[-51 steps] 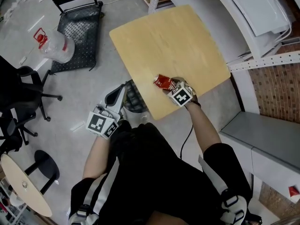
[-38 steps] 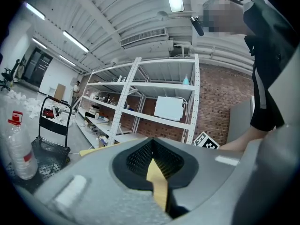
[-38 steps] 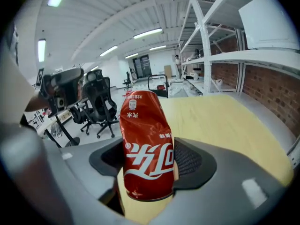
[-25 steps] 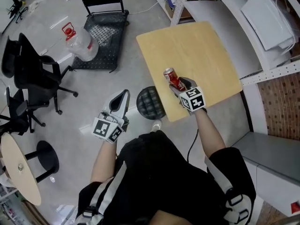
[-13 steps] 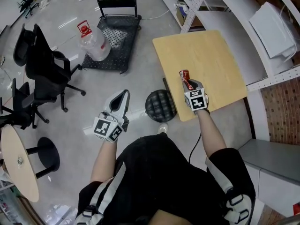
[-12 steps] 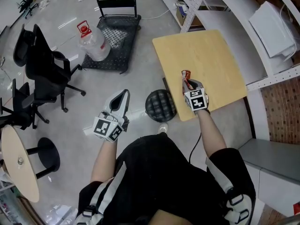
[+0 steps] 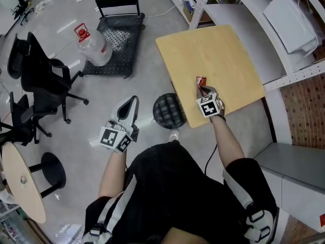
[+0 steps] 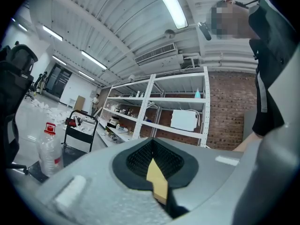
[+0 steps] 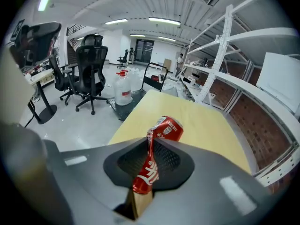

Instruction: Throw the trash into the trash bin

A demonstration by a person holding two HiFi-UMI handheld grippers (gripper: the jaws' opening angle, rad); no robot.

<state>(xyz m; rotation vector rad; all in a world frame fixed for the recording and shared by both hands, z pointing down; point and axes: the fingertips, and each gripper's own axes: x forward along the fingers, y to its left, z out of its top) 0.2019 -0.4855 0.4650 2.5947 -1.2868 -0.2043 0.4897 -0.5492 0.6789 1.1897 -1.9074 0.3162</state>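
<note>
Grey floor (image 7: 127,85) holds bin (image 7: 167,111), seemingly under table (image 7: 228,50) edge, near the clamped can (image 7: 201,81).

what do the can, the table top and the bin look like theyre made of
The can: thin metal, likely aluminium; glossy red print, squashed flat with sharp creases. The table top: pale wood or wood-look laminate, matt; faint streaks. The trash bin: black mesh, probably metal wire; grid pattern visible.

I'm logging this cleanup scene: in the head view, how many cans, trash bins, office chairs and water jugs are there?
Crushed red can: 1
Trash bin: 1
Office chairs: 2
Water jug: 1
Total: 5
</note>
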